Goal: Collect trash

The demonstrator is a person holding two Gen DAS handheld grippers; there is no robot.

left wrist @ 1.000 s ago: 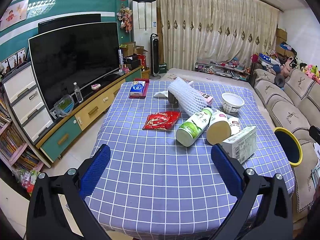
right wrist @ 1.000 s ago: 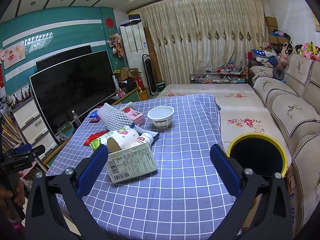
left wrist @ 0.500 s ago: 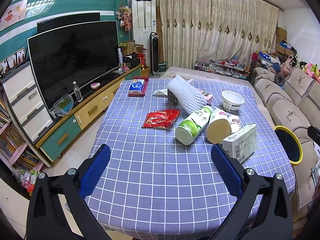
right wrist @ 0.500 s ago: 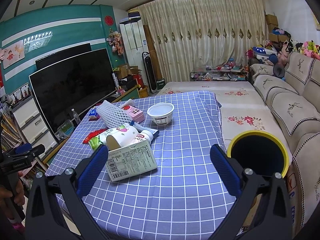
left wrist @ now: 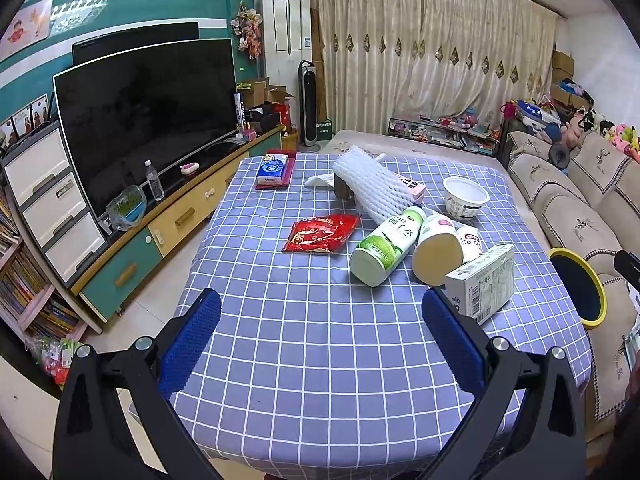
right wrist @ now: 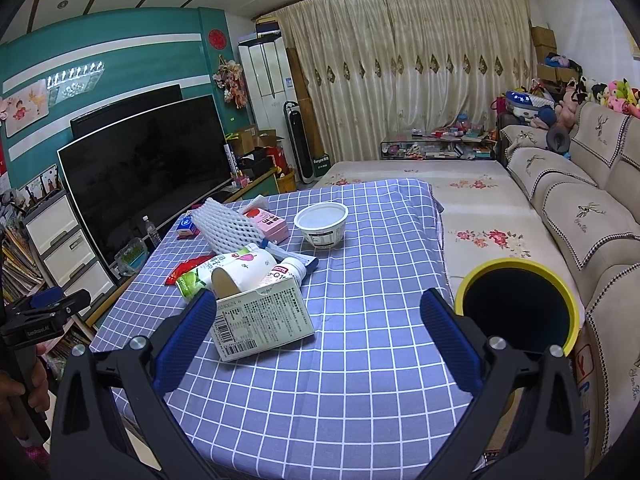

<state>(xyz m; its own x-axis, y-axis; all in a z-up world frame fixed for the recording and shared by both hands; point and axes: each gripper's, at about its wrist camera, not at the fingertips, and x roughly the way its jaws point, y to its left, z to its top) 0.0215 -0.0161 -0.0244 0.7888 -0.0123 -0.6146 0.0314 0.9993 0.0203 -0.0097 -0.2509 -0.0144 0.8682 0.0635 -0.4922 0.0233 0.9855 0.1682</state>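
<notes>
From the left wrist: left gripper (left wrist: 320,320) spread wide and empty, poised over the near part of the checked worktop (left wrist: 320,380), well short of the litter heaped toward the far right. Lying there, a green-labelled bottle (left wrist: 386,246) on its side, base toward the camera; just beside it a tipped paper cup (left wrist: 438,250), then a white carton (left wrist: 482,286) nearest the right edge; a red snack wrapper (left wrist: 322,234) flat and apart to the left; a white foam net sleeve (left wrist: 374,190) and a white bowl (left wrist: 466,198) farther back. Yellow-rimmed bin (left wrist: 578,290) off the right edge. Judged by looks: wrapper light, limp and slick, best pinched at a raised edge; bottle stiff, round and apt to roll, best taken across the middle of its body; possibly empty, though impossible to tell from here. From the right wrist: right gripper (right wrist: 320,326) likewise agape and holding nothing, the carton (right wrist: 262,322) close before its left finger, tilted against the cup (right wrist: 240,270). Carton probably light and crushable, so best gripped across its narrow faces with modest squeeze. Bowl (right wrist: 322,224) thin-walled, best caught by the rim. Bin (right wrist: 518,304) close on the right, mouth open, beside the worktop (right wrist: 360,380).
</notes>
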